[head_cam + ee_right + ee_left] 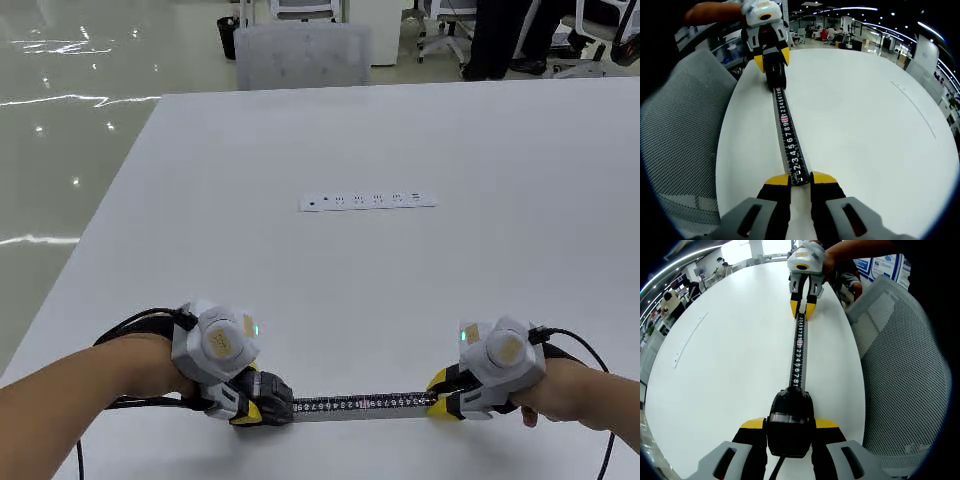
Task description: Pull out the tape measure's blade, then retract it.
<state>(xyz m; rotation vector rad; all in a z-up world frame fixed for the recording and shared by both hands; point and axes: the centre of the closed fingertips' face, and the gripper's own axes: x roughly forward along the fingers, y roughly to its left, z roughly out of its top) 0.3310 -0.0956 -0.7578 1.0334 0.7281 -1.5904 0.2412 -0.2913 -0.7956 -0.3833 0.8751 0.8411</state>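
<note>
The black tape measure case (270,400) rests on the white table (380,140) near its front edge, and my left gripper (250,408) is shut on it. In the left gripper view the case (790,422) sits between the yellow-tipped jaws. The blade (365,403) is drawn out to the right, flat along the table. My right gripper (440,393) is shut on the blade's end, and its own view shows the blade tip (800,176) pinched between the jaws. The blade (785,125) runs from there to the case (775,75) in the left gripper.
A white power strip (368,201) lies at the table's middle. A grey mesh chair (302,55) stands at the far edge, and another mesh chair (905,365) is close behind the near edge. Cables trail from both grippers.
</note>
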